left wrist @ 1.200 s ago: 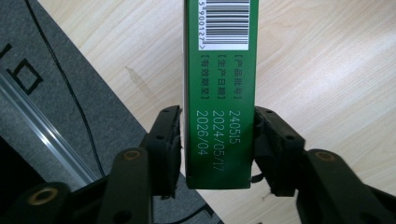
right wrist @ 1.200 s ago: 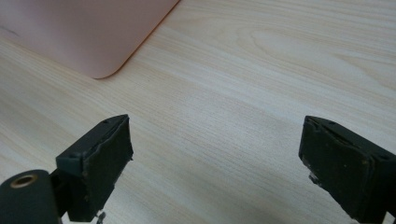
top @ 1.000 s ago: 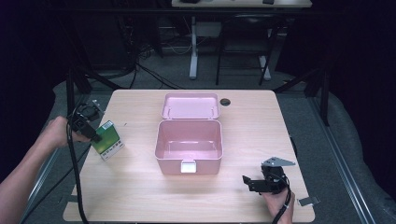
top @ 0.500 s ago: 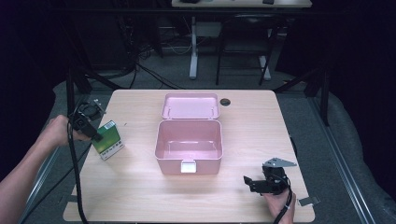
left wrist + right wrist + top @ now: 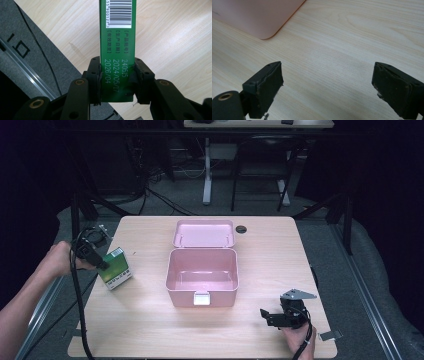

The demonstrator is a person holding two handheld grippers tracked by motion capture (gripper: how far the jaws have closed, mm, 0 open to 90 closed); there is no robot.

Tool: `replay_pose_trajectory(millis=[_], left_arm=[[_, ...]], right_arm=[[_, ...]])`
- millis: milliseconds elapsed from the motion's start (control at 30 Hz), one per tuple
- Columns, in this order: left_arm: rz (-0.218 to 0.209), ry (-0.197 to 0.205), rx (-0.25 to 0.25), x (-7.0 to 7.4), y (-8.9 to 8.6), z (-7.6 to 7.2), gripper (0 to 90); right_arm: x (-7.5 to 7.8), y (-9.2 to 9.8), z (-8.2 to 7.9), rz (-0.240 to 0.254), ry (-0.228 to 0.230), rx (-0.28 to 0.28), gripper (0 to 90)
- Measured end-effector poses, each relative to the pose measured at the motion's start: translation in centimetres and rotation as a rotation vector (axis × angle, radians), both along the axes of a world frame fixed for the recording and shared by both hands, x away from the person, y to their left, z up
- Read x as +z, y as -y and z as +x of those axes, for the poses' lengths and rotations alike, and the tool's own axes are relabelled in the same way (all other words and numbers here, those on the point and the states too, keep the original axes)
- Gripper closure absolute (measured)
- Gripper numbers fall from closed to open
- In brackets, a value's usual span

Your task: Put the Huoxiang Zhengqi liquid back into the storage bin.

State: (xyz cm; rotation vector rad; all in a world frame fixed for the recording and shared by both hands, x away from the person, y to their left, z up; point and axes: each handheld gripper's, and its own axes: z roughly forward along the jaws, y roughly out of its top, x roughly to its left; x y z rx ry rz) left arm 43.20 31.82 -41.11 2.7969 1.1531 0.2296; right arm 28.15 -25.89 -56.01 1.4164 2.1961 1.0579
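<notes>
A green carton (image 5: 116, 268) with a barcode stands at the table's left edge, and my left gripper (image 5: 100, 263) is shut on its near end. In the left gripper view both pads press the carton's (image 5: 117, 45) sides, just below its printed dates, with the left gripper (image 5: 117, 81) above bare wood. A pink box (image 5: 202, 297) sits open in the middle of the table, its lid (image 5: 204, 234) folded back and nothing visible inside. My right gripper (image 5: 267, 316) rests low at the front right, open, its jaws wide apart. In the right gripper view, the right gripper (image 5: 327, 92) faces the pink box's corner (image 5: 254, 15).
A small dark round hole (image 5: 241, 228) sits in the table near the box's lid. The table's left edge (image 5: 57, 65) runs right under the held carton, with grey floor and a cable beyond. Desk legs and cables stand behind the table.
</notes>
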Motion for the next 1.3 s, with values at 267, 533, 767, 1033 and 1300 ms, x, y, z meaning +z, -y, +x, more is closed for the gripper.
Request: replay_pose_trajectory(millis=[267,533,767,1033,1300], left_arm=[[-0.01,-0.001,-0.017,1.0,0.3,-0.2,64.0],[-0.016,0.004,-0.046,2.5,1.0,-0.6,64.0],[-0.018,0.008,-0.066,3.7,1.6,-0.9,64.0],[-0.02,0.018,-0.097,5.1,2.5,-1.2,64.0],[-0.018,0.025,-0.113,6.5,3.1,-1.1,64.0]], right_arm=[[0.1,0.1,-0.1,-0.001,0.003,-0.001,9.1],[0.2,0.1,-0.2,0.005,0.013,-0.004,9.1],[0.1,0.1,-0.3,0.01,0.019,-0.004,9.0],[-0.2,-0.2,-0.4,0.013,0.034,-0.001,8.4],[-0.6,0.0,-0.7,0.001,0.065,-0.007,7.5]])
